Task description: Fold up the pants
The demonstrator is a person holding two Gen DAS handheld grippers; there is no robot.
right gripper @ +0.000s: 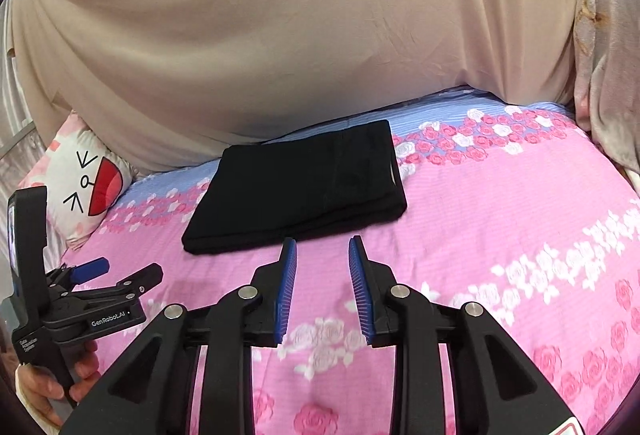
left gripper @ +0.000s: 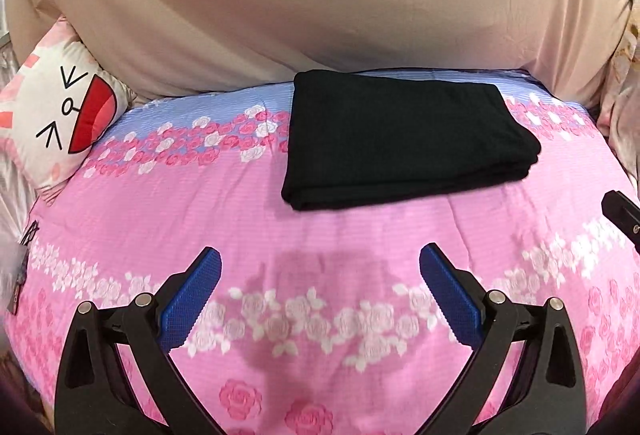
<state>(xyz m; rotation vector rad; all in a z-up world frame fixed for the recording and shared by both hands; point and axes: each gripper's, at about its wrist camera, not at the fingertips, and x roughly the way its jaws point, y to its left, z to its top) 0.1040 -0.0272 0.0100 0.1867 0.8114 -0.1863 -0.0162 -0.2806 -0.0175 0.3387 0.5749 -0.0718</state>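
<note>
The left gripper (left gripper: 320, 267), a black two-finger tool with blue ribbed pads, hangs over the bed with its jaws spread wide and nothing between them; in the right wrist view it shows from the side, gripped by a person's hand (right gripper: 60, 383) at the lower left. The right gripper (right gripper: 322, 255), of the same make, stands with a narrow gap between its blue pads (right gripper: 287, 291), parted and holding nothing, its tips just short of the near edge of the garment. The black knit pants (left gripper: 400, 143) lie folded into a compact, roughly rectangular stack of several layers, the layered edges showing along the near and right sides, the top face smooth and flat. In the right wrist view a small slit-like opening shows at the stack's right edge. They rest on the pink and blue bedsheet printed with bands of pink and white roses (left gripper: 340, 235), toward its far side, close under a large beige cloth (left gripper: 320, 15) that hangs behind the bed. A white cushion with a cartoon face and red open mouth (left gripper: 68, 111) leans at the far left corner, well apart from the pants.
</note>
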